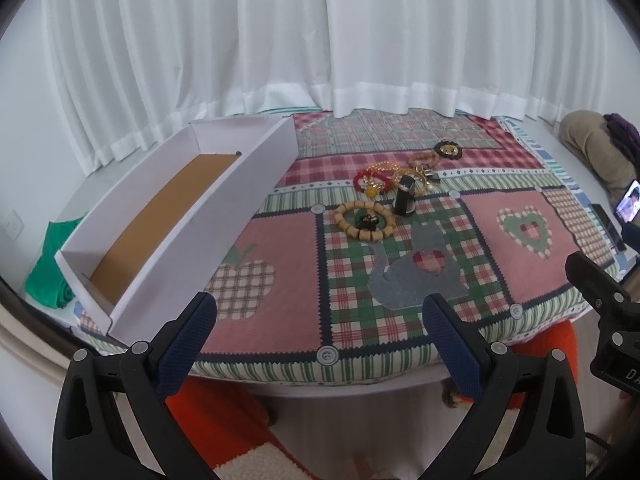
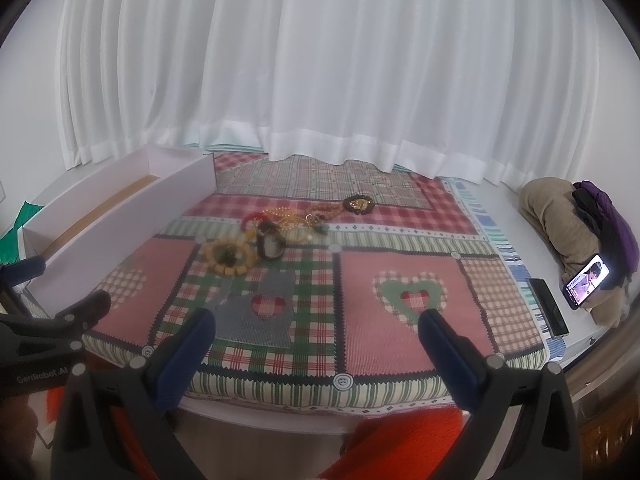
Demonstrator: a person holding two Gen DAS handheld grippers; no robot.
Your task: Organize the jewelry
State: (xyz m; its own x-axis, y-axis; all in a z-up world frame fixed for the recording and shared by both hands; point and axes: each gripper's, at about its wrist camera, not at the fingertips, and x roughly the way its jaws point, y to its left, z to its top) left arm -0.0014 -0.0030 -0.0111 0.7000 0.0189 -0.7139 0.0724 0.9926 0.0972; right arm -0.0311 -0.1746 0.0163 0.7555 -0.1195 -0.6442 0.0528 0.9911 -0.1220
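Observation:
A pile of jewelry lies on the patchwork cloth: a yellow bead bracelet, a red bead bracelet, a black bangle standing on edge, gold chains and a dark round brooch. The pile also shows in the right wrist view, with the yellow bracelet and the brooch. A long white box with a brown floor stands open at the left, also in the right wrist view. My left gripper and my right gripper are open and empty, held at the table's near edge.
White curtains hang behind the table. A lit phone leans on a beige bundle at the right, with a dark flat device beside it. Green cloth lies left of the box. Orange fabric is below the table edge.

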